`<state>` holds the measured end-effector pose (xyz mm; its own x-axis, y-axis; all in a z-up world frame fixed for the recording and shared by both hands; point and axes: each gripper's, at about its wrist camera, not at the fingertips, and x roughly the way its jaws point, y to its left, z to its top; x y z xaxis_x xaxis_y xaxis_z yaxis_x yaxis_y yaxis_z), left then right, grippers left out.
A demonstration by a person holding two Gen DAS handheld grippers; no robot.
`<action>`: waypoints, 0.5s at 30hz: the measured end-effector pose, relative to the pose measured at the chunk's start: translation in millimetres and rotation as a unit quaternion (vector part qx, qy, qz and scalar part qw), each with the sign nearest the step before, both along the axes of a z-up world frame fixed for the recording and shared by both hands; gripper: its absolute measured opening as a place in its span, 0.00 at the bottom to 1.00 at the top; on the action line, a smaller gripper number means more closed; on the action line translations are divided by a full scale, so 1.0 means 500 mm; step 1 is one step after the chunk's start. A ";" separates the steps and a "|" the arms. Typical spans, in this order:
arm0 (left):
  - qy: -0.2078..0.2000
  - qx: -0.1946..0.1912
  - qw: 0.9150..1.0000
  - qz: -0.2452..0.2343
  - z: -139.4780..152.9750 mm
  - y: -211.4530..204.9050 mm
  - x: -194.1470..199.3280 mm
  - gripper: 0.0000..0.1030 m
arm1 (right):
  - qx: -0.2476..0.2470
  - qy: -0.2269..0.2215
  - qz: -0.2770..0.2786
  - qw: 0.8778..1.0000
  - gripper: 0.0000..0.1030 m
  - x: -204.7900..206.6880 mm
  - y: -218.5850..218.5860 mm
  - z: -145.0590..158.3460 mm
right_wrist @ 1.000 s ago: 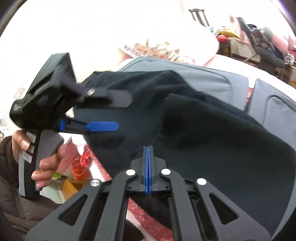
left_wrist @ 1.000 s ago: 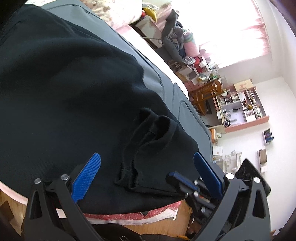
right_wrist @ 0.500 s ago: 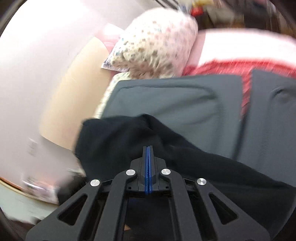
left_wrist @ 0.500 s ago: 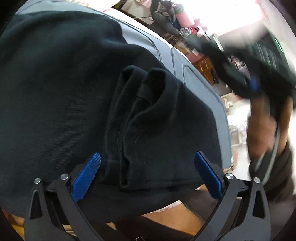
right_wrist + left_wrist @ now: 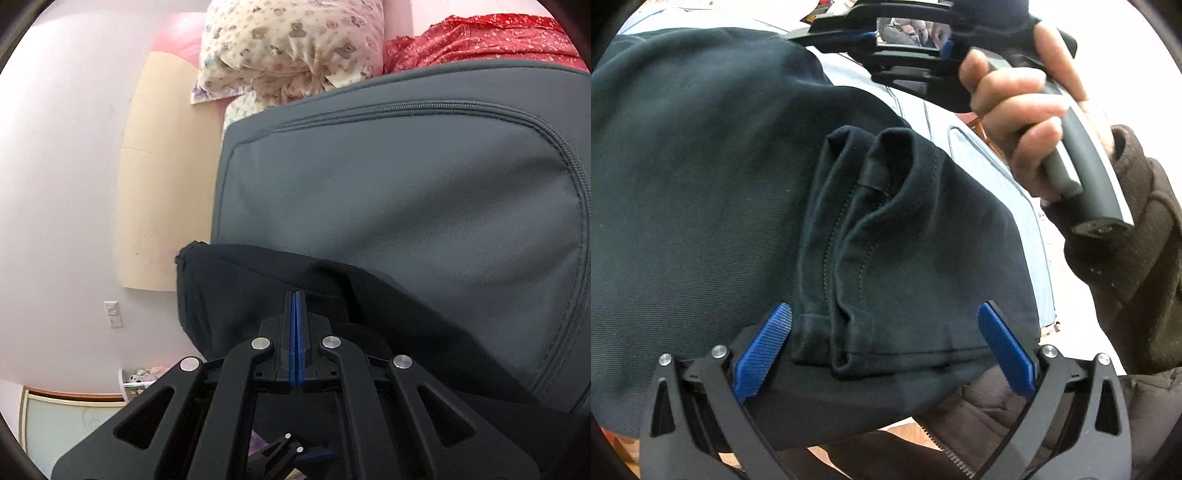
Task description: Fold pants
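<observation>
Pants: black pants lie spread over a grey cushion on the bed; in the left wrist view they fill the left and middle of the scene.
Leg ends: the hemmed leg ends lie doubled on top of the rest of the cloth, bunched into two soft ridges at the far side, the hems nearest the left tool.
Left tool: the left tool is spread wide, its blue pads standing on either side of the hems; the cloth lies between them and neither pad presses on it.
Right tool: the right tool has its blue pads pressed together with nothing visible between them; its tip sits over the far edge of the black cloth, and whether it touches the cloth cannot be told.
Right hand: a hand in a brown sleeve grips the right tool's handle, seen at the far right of the left wrist view.
Far side: a patterned pillow and red fabric lie beyond the cushion.
</observation>
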<state>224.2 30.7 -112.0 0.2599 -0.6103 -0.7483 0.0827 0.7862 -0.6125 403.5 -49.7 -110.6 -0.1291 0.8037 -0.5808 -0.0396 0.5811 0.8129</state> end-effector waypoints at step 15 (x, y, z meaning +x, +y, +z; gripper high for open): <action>0.001 -0.004 1.000 -0.002 -0.015 0.038 -0.004 0.98 | -0.026 -0.010 0.024 0.999 0.54 0.021 -0.007 0.009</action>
<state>222.1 49.7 -119.4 0.2549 -0.6180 -0.7437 0.0848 0.7804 -0.6195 414.2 -53.2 -106.0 -0.1550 0.7655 -0.6245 -0.0843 0.6196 0.7804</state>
